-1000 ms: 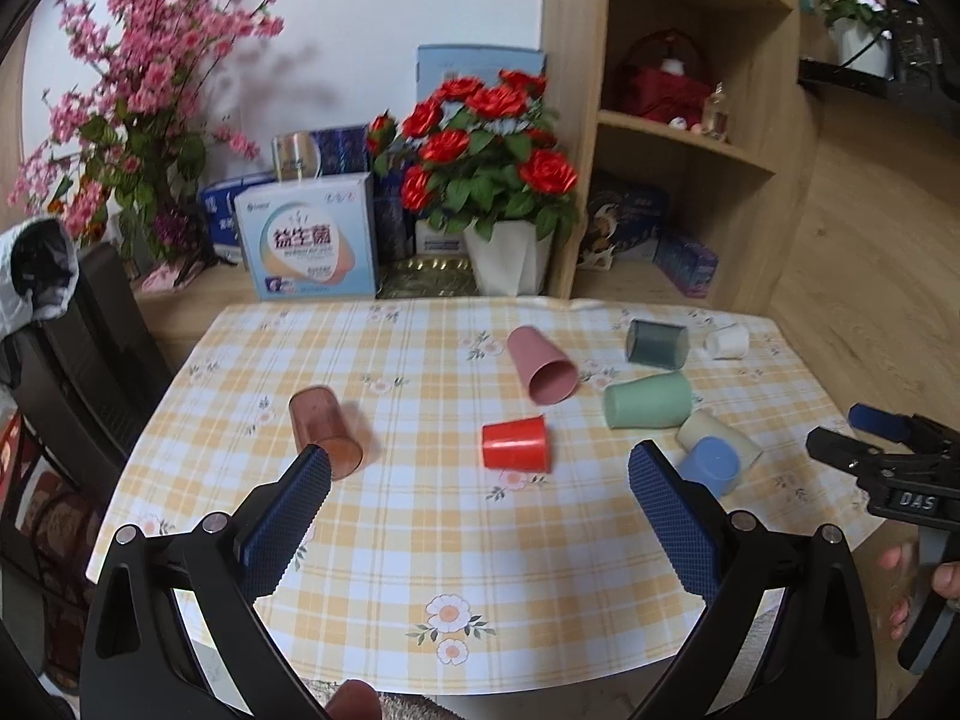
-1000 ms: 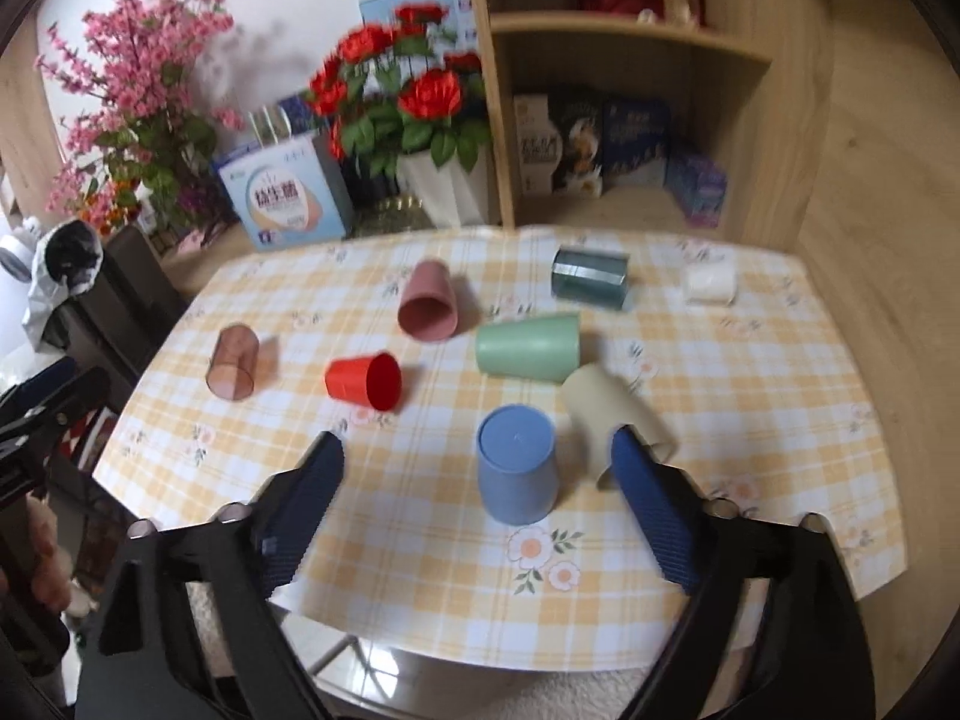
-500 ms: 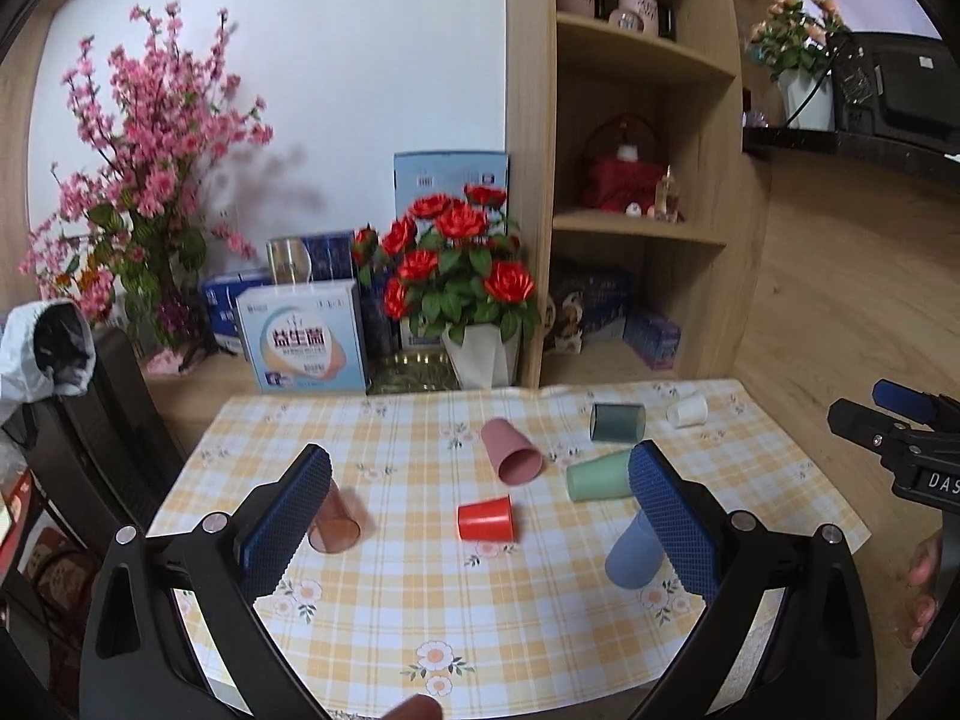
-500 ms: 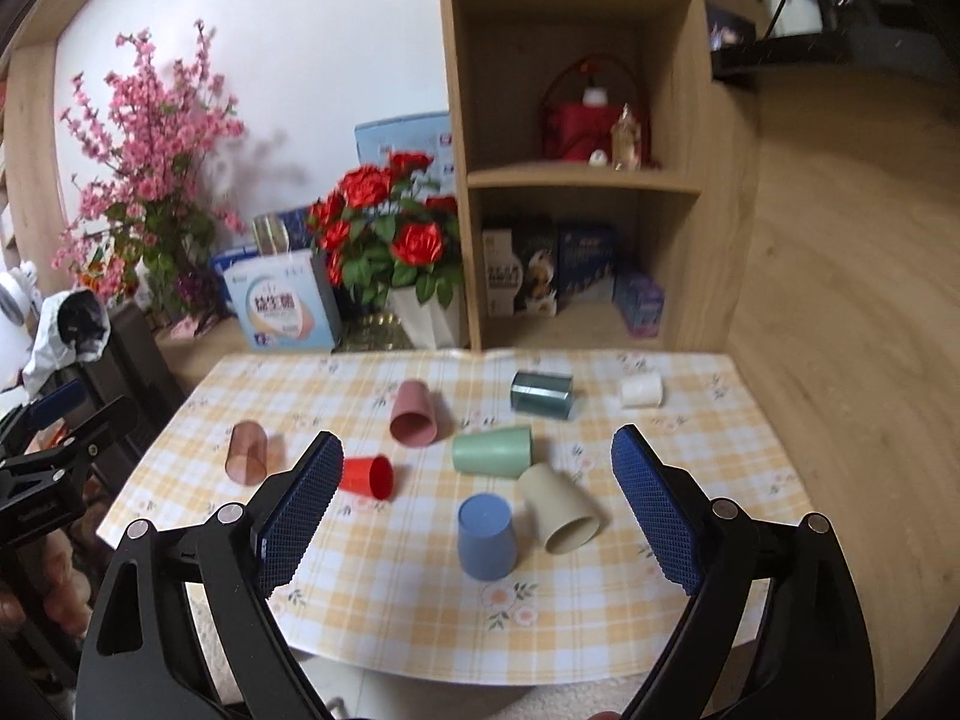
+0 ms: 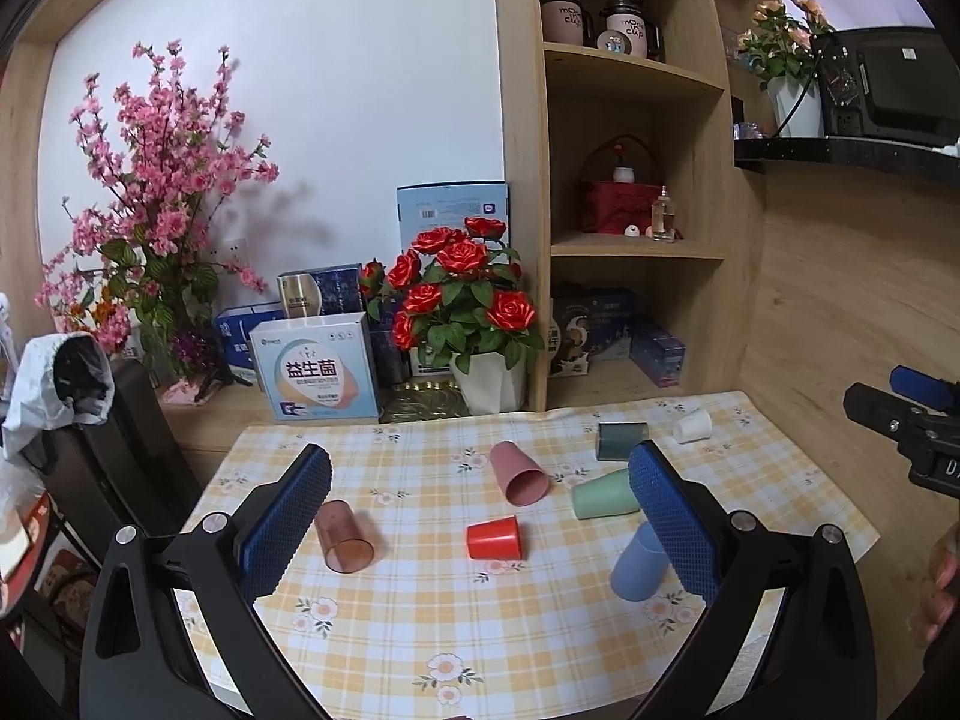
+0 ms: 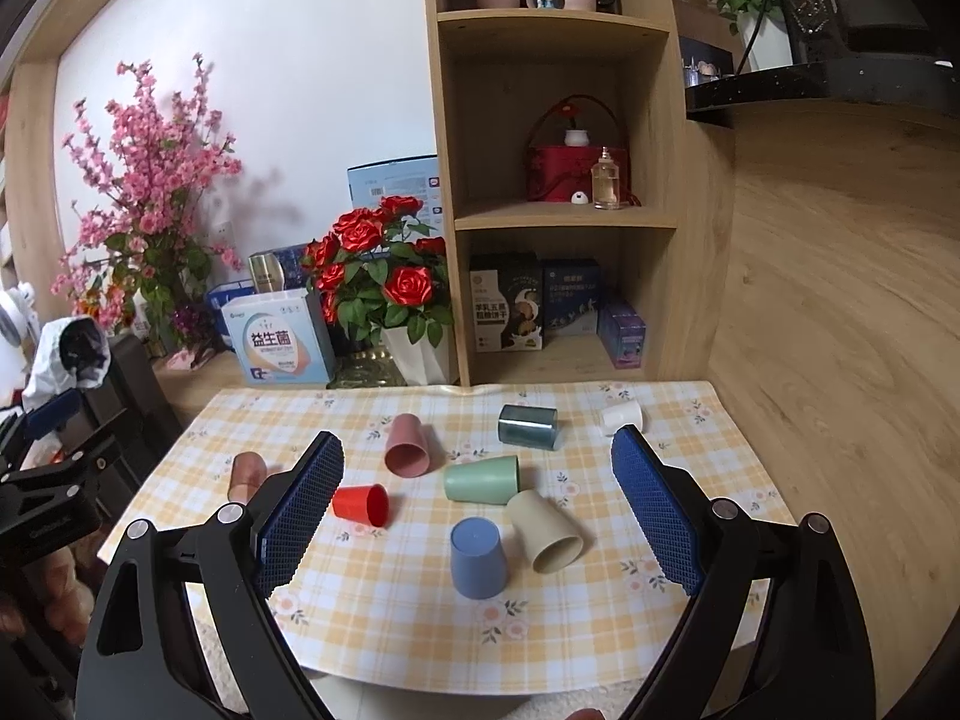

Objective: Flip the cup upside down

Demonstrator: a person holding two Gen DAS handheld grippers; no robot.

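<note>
Several cups are on a yellow checked tablecloth point(image 6: 420, 618). A blue cup point(image 6: 477, 557) stands upside down near the front; it also shows in the left wrist view point(image 5: 638, 564). On their sides lie a beige cup point(image 6: 546, 531), a green cup point(image 6: 483, 480), a red cup point(image 6: 361, 504), a pink cup point(image 6: 408, 445), a brown translucent cup point(image 5: 343, 537), a dark teal cup point(image 6: 528, 426) and a small white cup point(image 6: 622, 417). My left gripper point(image 5: 480, 525) and my right gripper point(image 6: 477, 516) are both open, empty, and held back from the table.
Behind the table are a rose pot point(image 6: 414, 354), a pink blossom plant point(image 6: 144, 228), boxes point(image 6: 279, 345) and a wooden shelf unit point(image 6: 558, 180). A black chair point(image 5: 108, 456) stands at the left. The table's front edge is near me.
Both grippers have pulled back and up from the table, so the cups look smaller and farther. The blue cup now stands upside down, free of either gripper.
</note>
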